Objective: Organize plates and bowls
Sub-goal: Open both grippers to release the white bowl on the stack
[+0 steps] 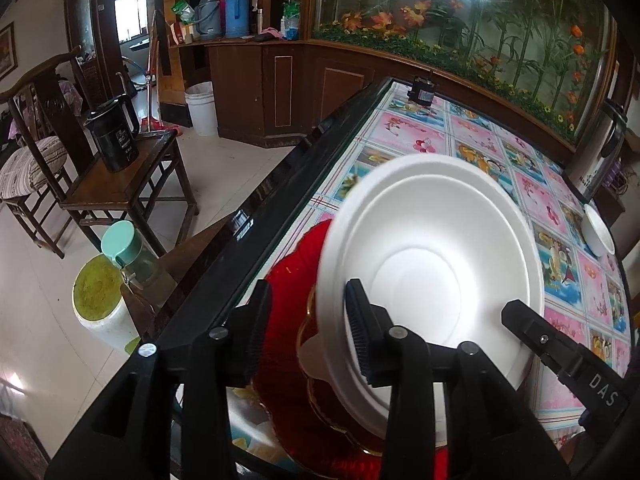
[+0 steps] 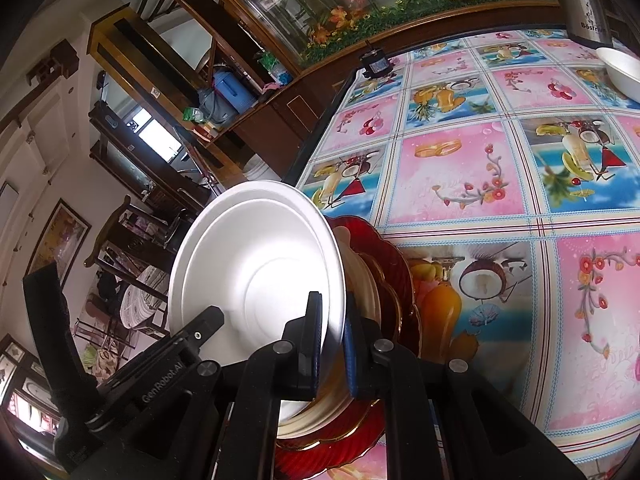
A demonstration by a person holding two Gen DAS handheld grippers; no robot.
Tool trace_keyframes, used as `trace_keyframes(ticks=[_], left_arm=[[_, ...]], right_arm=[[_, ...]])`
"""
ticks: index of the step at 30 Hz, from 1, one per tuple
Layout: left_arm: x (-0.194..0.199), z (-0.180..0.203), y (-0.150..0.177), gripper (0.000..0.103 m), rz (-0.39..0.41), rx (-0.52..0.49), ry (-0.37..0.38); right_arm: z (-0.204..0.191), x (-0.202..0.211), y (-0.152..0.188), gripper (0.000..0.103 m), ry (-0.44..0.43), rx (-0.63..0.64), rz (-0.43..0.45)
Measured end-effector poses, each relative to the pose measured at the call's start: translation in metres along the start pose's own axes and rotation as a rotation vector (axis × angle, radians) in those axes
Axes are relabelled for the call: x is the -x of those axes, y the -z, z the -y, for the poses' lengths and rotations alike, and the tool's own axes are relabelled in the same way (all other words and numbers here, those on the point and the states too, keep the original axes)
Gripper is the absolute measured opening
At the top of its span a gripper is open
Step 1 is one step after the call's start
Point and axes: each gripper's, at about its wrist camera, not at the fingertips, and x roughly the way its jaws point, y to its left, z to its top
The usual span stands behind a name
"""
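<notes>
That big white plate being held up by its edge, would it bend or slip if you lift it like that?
The white plate looks thin and matte, like foam or pulp: probably light, and may flex. The right gripper pinches only its rim, so it could pivot. Tilted over the red plate, a slip would likely land there.

Both wrist cameras look steeply down along their fingers, close over the white plate (image 1: 436,268) (image 2: 256,276): left from its near side, right from its right edge; both share the bench (image 1: 420,136) (image 2: 460,168).
</notes>
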Motion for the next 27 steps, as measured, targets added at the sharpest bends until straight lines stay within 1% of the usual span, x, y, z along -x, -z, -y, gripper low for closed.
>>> trace_keyframes(ticks=[1, 3, 6, 12, 14, 19, 24, 27], left_arm=[[0.002, -0.002, -0.001, 0.046, 0.006, 0.007, 0.000], [0.005, -0.006, -0.002, 0.049, 0.019, 0.018, 0.004], [0.007, -0.005, -0.002, 0.049, 0.024, 0.016, -0.003], [0.006, 0.000, -0.001, 0.049, 0.004, -0.004, 0.022], [0.007, 0.001, -0.001, 0.049, 0.009, -0.009, 0.020], [0.012, 0.001, -0.002, 0.049, 0.015, -0.020, 0.010], [0.010, 0.003, 0.000, 0.049, -0.003, -0.032, 0.009], [0.009, 0.006, 0.000, 0.049, -0.012, -0.040, 0.010]], right_arm=[[0.000, 0.000, 0.000, 0.012, 0.000, 0.000, 0.000], [0.000, 0.000, 0.000, 0.012, -0.001, 0.000, 0.000], [0.001, -0.001, 0.000, 0.013, -0.013, -0.010, -0.008], [0.004, -0.001, -0.001, 0.012, -0.049, -0.042, -0.031], [0.006, 0.000, -0.002, 0.010, -0.062, -0.057, -0.042], [0.010, 0.004, -0.002, 0.009, -0.116, -0.102, -0.067], [0.010, 0.009, -0.001, 0.009, -0.160, -0.126, -0.090], [0.015, 0.009, -0.001, 0.011, -0.202, -0.172, -0.120]])
